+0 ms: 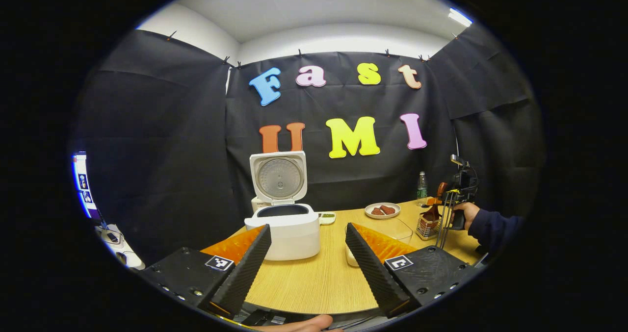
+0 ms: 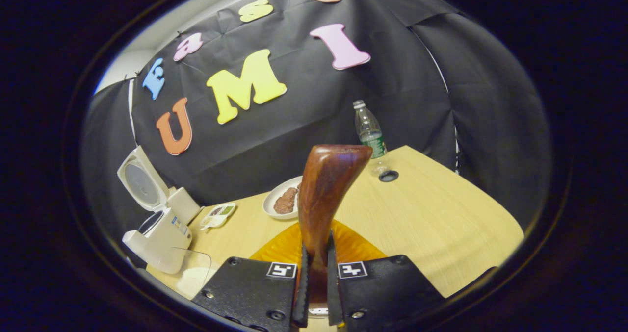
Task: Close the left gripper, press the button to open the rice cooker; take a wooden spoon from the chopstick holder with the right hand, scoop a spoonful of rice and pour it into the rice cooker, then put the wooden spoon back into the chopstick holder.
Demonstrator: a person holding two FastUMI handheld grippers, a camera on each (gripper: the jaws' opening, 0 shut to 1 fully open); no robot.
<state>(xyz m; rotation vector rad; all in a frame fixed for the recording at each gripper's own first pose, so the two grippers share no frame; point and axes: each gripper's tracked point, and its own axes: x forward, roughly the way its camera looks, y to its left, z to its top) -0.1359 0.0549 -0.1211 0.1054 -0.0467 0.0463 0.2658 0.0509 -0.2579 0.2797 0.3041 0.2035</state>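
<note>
The white rice cooker (image 1: 284,229) stands at the table's middle with its lid (image 1: 278,177) raised. My left gripper (image 1: 308,234) is open in front of it, with nothing between its fingers. At the right, a hand in a dark sleeve holds my right gripper (image 1: 454,194) over the wire chopstick holder (image 1: 428,226). In the right gripper view, my right gripper (image 2: 315,258) is shut on the wooden spoon (image 2: 324,194), whose dark brown handle rises upright from between the fingers. The cooker (image 2: 157,234) lies far to its left. A glass bowl (image 2: 194,273) with white rice sits beside the cooker.
A white plate (image 1: 382,210) with brown food and a small dish (image 1: 327,217) sit behind the bowl. A plastic bottle (image 2: 369,131) stands at the table's far edge, near a round dark spot (image 2: 388,176). Bare wood table (image 2: 441,224) stretches right of the spoon.
</note>
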